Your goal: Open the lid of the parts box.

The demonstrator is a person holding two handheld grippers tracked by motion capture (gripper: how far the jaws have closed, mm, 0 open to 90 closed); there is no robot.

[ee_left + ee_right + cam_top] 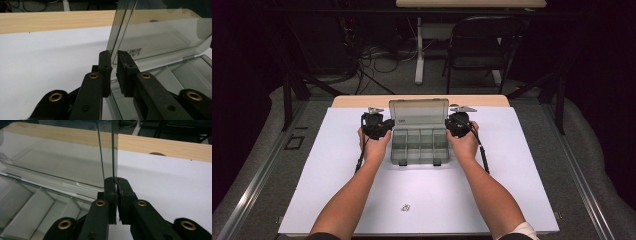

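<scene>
A clear grey compartment box (419, 145) sits on the white sheet with its lid (418, 114) standing upright at the back. My left gripper (388, 124) is at the lid's left edge. In the left gripper view that edge (113, 45) passes between the jaws of the left gripper (114, 65), with a small gap beside the pads. My right gripper (448, 123) is at the lid's right edge. In the right gripper view the right gripper (116, 186) has its pads pinched together on the thin lid edge (113, 157). The box's empty compartments (37, 205) lie below.
A white sheet (512, 190) covers the wooden table (352, 101). A small dark mark (406, 207) lies near the front edge. Two latches (437, 162) hang at the box's front. Beyond the table stand a folding chair (479, 45) and floor cables (372, 55).
</scene>
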